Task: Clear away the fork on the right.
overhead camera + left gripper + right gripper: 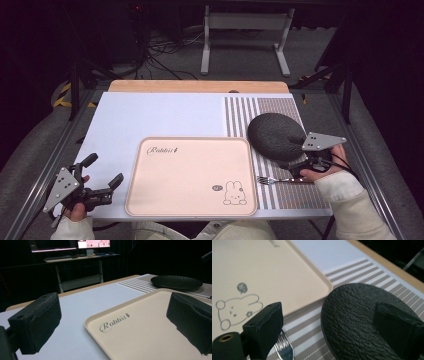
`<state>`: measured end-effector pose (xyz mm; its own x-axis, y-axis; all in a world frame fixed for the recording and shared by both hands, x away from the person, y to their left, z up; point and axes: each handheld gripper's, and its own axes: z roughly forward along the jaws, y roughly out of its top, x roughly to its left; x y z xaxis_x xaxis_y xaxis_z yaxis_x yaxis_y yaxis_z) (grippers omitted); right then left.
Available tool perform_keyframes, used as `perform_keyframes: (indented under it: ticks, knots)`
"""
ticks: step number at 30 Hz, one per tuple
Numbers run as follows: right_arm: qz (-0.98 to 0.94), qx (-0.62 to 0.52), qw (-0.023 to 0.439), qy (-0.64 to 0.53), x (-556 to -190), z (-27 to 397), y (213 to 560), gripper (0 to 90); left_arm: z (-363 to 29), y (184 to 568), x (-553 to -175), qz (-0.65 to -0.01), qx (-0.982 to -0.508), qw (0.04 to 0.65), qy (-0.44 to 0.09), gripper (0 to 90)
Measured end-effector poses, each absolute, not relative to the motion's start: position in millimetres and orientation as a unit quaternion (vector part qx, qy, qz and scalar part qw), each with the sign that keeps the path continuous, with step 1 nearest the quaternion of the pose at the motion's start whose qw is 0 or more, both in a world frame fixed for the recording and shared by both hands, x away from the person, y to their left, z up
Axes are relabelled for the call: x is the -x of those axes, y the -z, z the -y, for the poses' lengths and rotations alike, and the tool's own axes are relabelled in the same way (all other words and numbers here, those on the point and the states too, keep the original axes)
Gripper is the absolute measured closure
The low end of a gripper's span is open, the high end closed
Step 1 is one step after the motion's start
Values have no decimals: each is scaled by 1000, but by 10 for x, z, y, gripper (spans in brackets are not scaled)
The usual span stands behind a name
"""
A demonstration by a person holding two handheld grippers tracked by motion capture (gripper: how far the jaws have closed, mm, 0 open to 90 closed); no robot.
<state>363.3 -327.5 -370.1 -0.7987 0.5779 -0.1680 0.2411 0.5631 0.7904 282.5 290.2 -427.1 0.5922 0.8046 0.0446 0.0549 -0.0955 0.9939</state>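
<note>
In the right gripper view a fork (284, 351) is seen at 7 o'clock under the spread right gripper (337, 335), the black plate (357, 322) beyond at 3, while the spread, empty left gripper (102, 175) is seen at 9 o'clock of the tray (192, 175).

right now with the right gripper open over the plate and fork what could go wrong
1. The right gripper hangs open by the near rim of the round black textured plate; closing there may grab only the rim and tilt it.
2. The silver metal fork lies flat on the striped brown placemat right below one of the fingers, so a careless move could knock it against the beige rabbit-print tray.
</note>
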Motion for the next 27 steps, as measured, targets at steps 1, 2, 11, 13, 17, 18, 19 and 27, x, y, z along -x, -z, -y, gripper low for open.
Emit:
perform_keyframes:
  ticks: [1, 2, 11, 13, 17, 18, 19, 27]
  knots:
    - [-870, -236, 207, -381, -3645, 3267, 3685, 102, -2902, 4271, -2826, -321, -669, 591, -317, 2]
    - [-875, -231, 208, -371, -3651, 3262, 3679, 102, -2902, 4271, -2826, -322, -669, 591, -317, 1]
    - [-913, -201, 187, -303, -3713, 3227, 3623, 102, -2900, 4272, -2828, -321, -668, 591, -317, 2]
    - [-919, -197, 178, -291, -3721, 3222, 3623, 102, -2901, 4273, -2828, -322, -668, 591, -317, 1]
    - [-932, -188, 163, -265, -3740, 3213, 3610, 106, -2900, 4274, -2831, -321, -668, 591, -318, 2]
    - [-933, -187, 164, -261, -3745, 3210, 3610, 107, -2900, 4274, -2830, -322, -668, 591, -317, 1]
    - [-935, -185, 160, -257, -3751, 3209, 3607, 107, -2900, 4275, -2830, -322, -668, 591, -317, 2]
    - [-951, -175, 134, -217, -3812, 3185, 3620, 109, -2899, 4275, -2831, -323, -668, 591, -317, 2]
